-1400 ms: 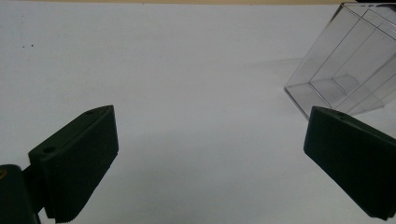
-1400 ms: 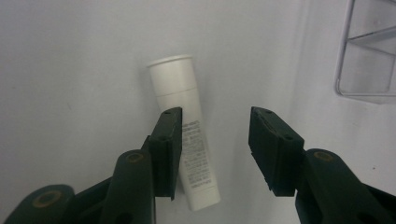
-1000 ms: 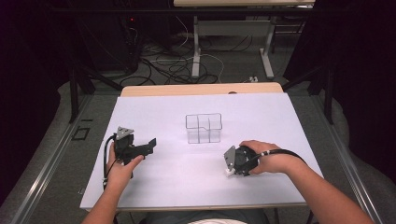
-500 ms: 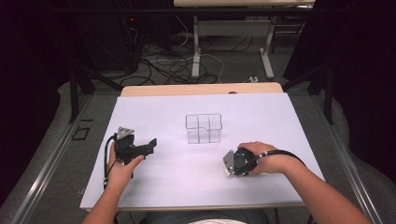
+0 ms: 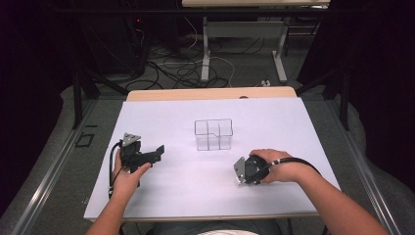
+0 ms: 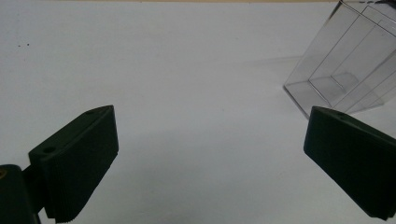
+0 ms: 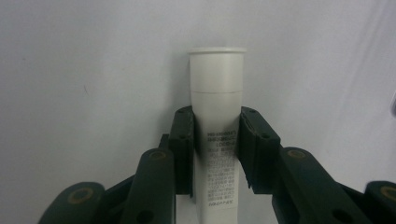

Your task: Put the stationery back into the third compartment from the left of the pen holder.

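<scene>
- White plastic tube with a flanged cap and small printed text (image 7: 216,126) is lying on the white tabletop (image 5: 195,186) at the near right, its cap end pointing away from the right gripper (image 7: 216,149).
- Right gripper, seen in the high view (image 5: 247,170) turned down onto the tabletop in the person's right hand (image 5: 279,169), is pinching the tube: its jaws have just been closing, and both pads are now pressing on the tube's printed body below the cap.
- Left gripper (image 5: 159,151) is hovering over the near left of the tabletop with its jaws spread wide and nothing between them; its own view (image 6: 205,154) is showing bare surface.
- Clear plastic organiser box with inner dividers (image 5: 213,134) is standing at the middle of the tabletop, apart from both grippers; its compartments are looking empty. In the left gripper view it is appearing at the upper right (image 6: 345,74).
- Judgement: the step in hand is securing and lifting the tube, probably for placing in the box.
- Advice: the grip is sitting mid-body and centred, which should be balancing the tube. Squeezing harder risks denting the soft wall; lifting straight up and slowly should be avoiding a swing.
- Risk: a smooth round tube can be rolling or slipping between flat pads if tilted early; keeping it level until clear of the surface is advisable.
</scene>
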A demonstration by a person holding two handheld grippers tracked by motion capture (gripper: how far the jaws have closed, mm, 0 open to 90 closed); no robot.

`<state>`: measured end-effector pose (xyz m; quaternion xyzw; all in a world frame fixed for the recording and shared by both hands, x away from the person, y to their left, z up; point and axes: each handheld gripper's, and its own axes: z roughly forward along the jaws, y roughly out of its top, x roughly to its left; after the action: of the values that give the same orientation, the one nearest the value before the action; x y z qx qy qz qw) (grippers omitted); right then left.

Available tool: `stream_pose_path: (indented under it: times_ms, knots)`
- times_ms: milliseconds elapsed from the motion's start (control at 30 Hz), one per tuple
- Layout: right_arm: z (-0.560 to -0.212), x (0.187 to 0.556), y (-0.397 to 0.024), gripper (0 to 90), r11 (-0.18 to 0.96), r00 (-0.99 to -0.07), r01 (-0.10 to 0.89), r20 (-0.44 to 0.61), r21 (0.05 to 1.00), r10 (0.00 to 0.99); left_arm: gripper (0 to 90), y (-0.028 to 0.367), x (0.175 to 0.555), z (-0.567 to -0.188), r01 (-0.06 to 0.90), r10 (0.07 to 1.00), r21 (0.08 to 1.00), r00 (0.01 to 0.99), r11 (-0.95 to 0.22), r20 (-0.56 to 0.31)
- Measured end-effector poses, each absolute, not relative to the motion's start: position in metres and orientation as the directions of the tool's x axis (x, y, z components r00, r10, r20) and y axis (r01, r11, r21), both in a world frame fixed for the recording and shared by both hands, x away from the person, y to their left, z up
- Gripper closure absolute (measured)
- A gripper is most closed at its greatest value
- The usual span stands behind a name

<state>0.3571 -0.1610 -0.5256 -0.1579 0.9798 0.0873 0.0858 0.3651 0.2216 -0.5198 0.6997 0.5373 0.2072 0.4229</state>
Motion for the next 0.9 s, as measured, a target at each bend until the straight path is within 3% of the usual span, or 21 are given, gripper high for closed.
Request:
stream_pose_path:
  times_ms: [633, 900]
  knots:
    - [-0.506, 0.367, -0.162, 68.5, 0.94, -0.969, -0.117, -0.244, 0.32, -0.037, 3.1, 0.222, 0.365, -0.52, 0.577, 0.926, 0.814, 0.339, -0.068, -0.164]
    - [-0.499, 0.378, -0.161, 68.6, 0.906, -0.962, 0.027, -0.236, 0.423, 0.138, 3.1, 0.221, 0.365, -0.52, 0.578, 0.926, 0.813, 0.339, -0.066, -0.165]
